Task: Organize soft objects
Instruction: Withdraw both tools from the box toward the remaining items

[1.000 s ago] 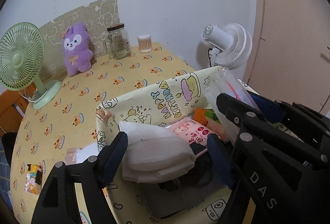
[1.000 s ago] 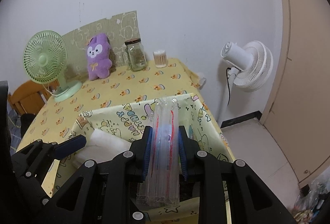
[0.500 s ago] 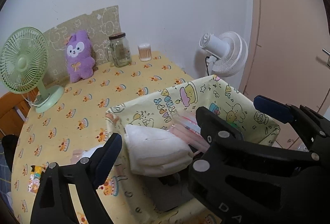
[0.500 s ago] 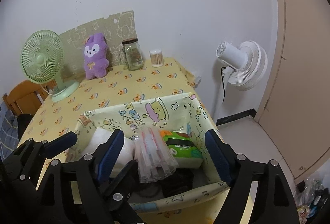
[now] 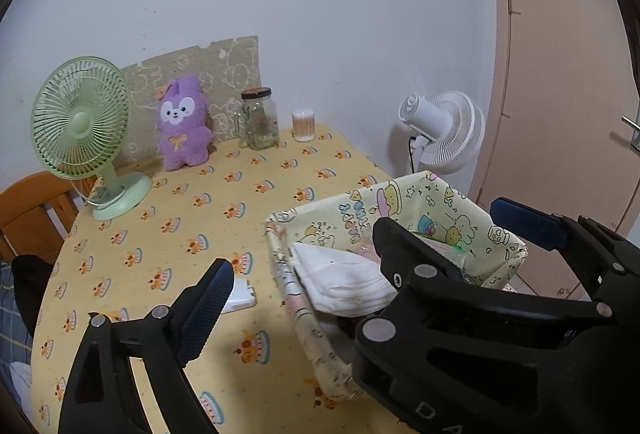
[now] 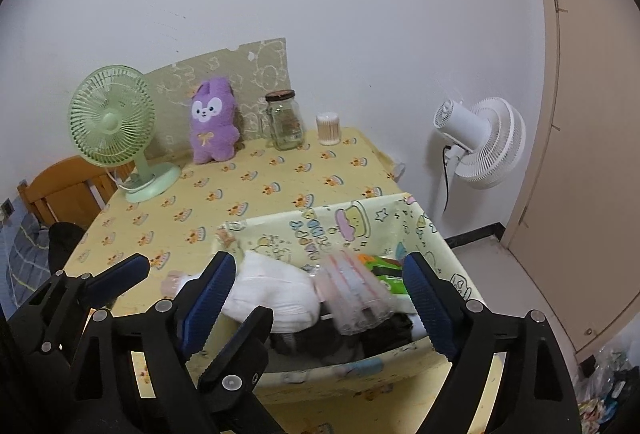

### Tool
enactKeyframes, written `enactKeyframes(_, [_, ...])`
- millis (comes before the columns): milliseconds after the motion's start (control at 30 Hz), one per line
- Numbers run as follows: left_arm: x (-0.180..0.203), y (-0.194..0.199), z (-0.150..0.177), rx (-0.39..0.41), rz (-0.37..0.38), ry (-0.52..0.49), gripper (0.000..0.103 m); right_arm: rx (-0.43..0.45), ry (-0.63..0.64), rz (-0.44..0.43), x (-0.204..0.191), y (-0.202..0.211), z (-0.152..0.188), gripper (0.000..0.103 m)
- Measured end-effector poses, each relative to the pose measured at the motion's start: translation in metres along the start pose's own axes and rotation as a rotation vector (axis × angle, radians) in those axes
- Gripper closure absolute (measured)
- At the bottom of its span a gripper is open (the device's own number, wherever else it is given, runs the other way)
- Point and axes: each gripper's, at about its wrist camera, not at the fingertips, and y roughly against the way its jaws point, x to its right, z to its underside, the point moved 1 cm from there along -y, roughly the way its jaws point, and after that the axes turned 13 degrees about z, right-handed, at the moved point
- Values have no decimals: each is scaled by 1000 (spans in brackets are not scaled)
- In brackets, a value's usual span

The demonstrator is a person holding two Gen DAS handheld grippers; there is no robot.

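The left tongs (image 6: 182,286) are seen with jaws opening wide and nothing between them, the table (image 6: 256,190) lying below and the bin (image 6: 320,230) to their right. The right tongs (image 6: 318,288) are likewise opening, empty, above the bin, where a white cloth (image 6: 276,290), a clear packet (image 6: 352,298) and a green pack (image 6: 386,274) lie below the jaws.

both wrist views look down over the basket (image 5: 472,218) toward the wall, sharing table (image 6: 256,190).
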Motion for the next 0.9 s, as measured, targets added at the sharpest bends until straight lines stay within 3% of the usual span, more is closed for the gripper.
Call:
enactKeyframes(333, [-15,32,3,48,-1,-1,8,40,16,6,-24,30,-1,15])
enactKeyframes(900, [-50,76,20,101,-80,22,8,87,44,-63,-70,58,6,15])
